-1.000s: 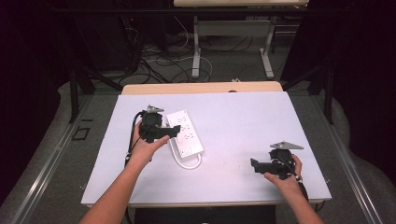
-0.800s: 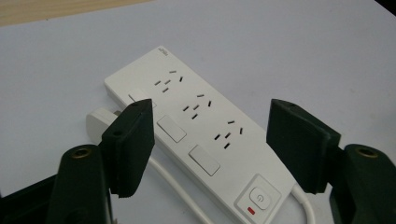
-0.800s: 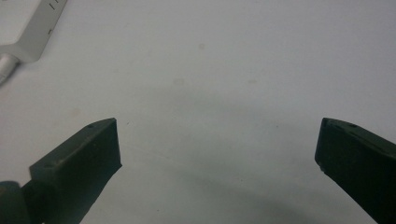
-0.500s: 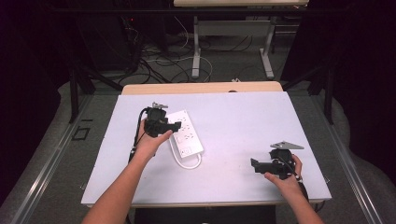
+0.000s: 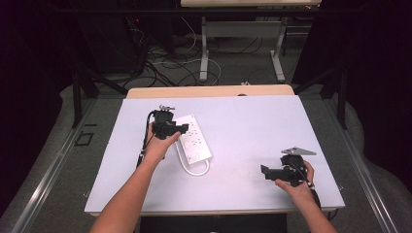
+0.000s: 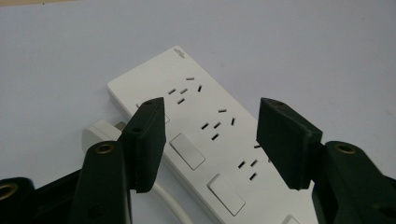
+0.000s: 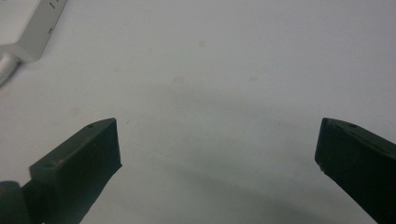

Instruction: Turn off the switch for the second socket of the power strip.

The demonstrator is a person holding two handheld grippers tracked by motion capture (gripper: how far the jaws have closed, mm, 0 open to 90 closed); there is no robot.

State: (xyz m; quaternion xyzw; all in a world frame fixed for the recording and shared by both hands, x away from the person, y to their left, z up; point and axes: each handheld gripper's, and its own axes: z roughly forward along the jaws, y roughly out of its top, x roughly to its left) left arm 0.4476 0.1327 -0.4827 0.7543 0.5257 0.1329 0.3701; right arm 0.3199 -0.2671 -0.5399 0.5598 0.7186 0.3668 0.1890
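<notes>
White rectangular plastic power strip (image 5: 193, 138) with rocker switches, lying flat on a pale white tabletop (image 5: 243, 121), left of centre, its white cord (image 5: 197, 170) looped at the near end. Left gripper (image 5: 182, 129), black, held in the left hand (image 5: 158, 145), poised just above the strip's left edge, jaws parted wide and empty, strip (image 6: 210, 140) seen between them. Right gripper (image 5: 265, 171), black, gripped by the right hand (image 5: 296, 187), well apart near the table's right front corner, jaws spread wide over bare tabletop (image 7: 233, 70), holding nothing.
</notes>
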